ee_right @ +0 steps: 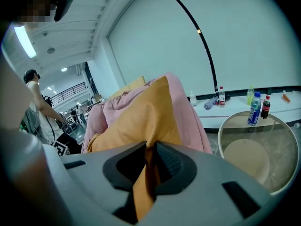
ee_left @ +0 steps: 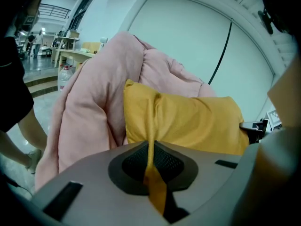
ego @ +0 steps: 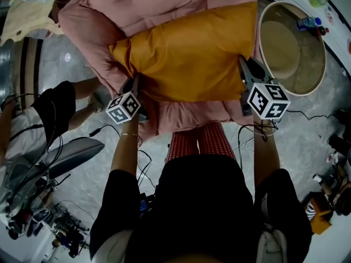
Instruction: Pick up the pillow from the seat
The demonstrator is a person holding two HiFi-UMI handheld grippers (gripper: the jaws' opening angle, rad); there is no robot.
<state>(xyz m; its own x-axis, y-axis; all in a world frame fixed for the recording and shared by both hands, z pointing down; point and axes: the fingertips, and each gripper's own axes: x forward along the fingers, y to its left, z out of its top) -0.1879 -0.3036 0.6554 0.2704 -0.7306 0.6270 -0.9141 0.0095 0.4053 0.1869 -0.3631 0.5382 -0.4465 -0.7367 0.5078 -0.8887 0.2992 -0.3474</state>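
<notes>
Left gripper: jaws pressed together on a thin fold of the pillow's left end.
Seat: soft and pink, bulging behind and below the pillow.
Pillow: mustard-yellow, plump, smooth cloth; lies crosswise against the pink seat, with a corner drawn into a tight pleat at each gripper.
Right gripper: jaws clamped on a fold of the pillow's right end.
Round table: right of the seat, pale rim, clear top, a beige disc showing beneath.
Bottles: a blue-labelled one and a dark-filled, red-capped one stand upright at the table's far edge; whether on the table or on the white ledge behind cannot be told.
</notes>
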